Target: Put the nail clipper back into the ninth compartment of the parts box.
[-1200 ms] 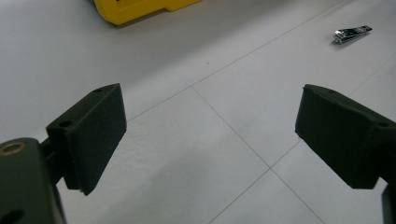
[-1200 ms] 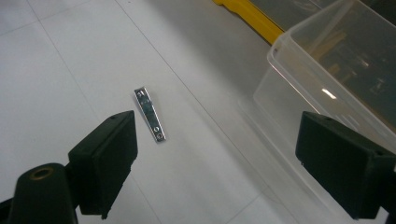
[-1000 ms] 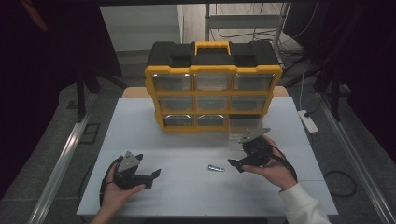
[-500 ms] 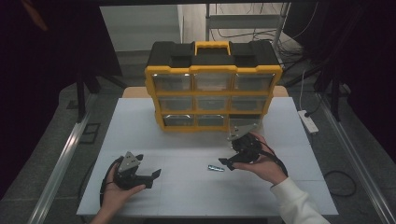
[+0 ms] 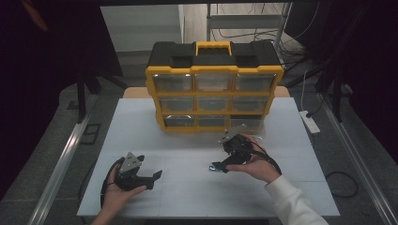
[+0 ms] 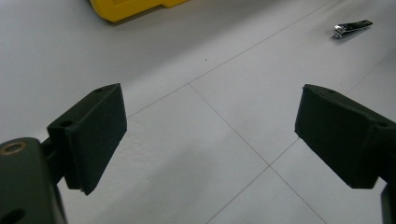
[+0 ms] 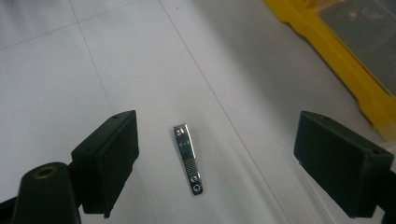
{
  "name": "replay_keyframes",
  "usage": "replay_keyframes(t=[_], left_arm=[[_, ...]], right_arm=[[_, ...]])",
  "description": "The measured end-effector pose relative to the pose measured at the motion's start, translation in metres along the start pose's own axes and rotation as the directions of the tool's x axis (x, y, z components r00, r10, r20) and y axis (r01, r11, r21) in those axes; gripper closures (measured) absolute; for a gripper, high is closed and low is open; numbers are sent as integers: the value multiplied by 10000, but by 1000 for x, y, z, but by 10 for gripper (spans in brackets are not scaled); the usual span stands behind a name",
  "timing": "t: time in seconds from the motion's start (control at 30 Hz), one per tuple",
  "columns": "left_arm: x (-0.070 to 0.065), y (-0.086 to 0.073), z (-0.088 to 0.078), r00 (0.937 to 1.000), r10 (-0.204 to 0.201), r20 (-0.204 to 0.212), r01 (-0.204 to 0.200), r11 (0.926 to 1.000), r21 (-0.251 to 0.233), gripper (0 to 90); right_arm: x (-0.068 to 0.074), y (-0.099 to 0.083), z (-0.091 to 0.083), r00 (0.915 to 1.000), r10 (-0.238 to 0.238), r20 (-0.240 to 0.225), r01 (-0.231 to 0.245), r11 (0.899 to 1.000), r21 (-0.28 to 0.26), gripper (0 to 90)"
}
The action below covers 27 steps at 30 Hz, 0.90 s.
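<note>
White worktop (image 5: 187, 197), yellow organizer (image 5: 214, 100) at its far side. Right claw (image 7: 215, 154) hangs wide open over the nail clipper (image 7: 188, 158), whose long axis crosses the gap. Left claw (image 6: 210, 135) open, well apart.

We seem to be in a lab or test room: a white table (image 5: 141, 136) stands on a grey floor, framed by metal rails (image 5: 61, 164) and dark curtains (image 5: 42, 70). Behind it we see loose cables (image 5: 244, 33), a power strip (image 5: 309, 122) and a yellow-and-black drawer organiser (image 5: 213, 84).
</note>
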<state>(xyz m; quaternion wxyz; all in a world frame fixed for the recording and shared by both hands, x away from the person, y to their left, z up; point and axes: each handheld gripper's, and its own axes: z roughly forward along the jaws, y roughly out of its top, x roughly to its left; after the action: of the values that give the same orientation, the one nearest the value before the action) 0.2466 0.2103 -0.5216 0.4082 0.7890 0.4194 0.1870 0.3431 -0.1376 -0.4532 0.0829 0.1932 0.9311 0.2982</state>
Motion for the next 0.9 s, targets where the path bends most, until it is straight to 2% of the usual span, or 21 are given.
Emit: replay_keyframes(t=[0.13, 0.37, 0.5, 0.9], left_arm=[[0, 0, 0, 10000, -24, 8, 24, 10000, -16, 99], [0, 0, 0, 10000, 17, 33, -17, 10000, -1, 99], [0, 0, 1, 10000, 22, 42, -22, 10000, 19, 99], [-1, 0, 1, 10000, 41, 68, -42, 10000, 45, 99]], right_arm=[[2, 0, 7, 9994, -320, -144, 324, 9992, 240, 148], [5, -1, 17, 9992, -327, -233, 340, 9980, 539, 153], [5, -3, 25, 9985, -520, -190, 534, 9948, 867, 161], [9, -4, 43, 9954, -775, -559, 846, 9869, 1374, 200]])
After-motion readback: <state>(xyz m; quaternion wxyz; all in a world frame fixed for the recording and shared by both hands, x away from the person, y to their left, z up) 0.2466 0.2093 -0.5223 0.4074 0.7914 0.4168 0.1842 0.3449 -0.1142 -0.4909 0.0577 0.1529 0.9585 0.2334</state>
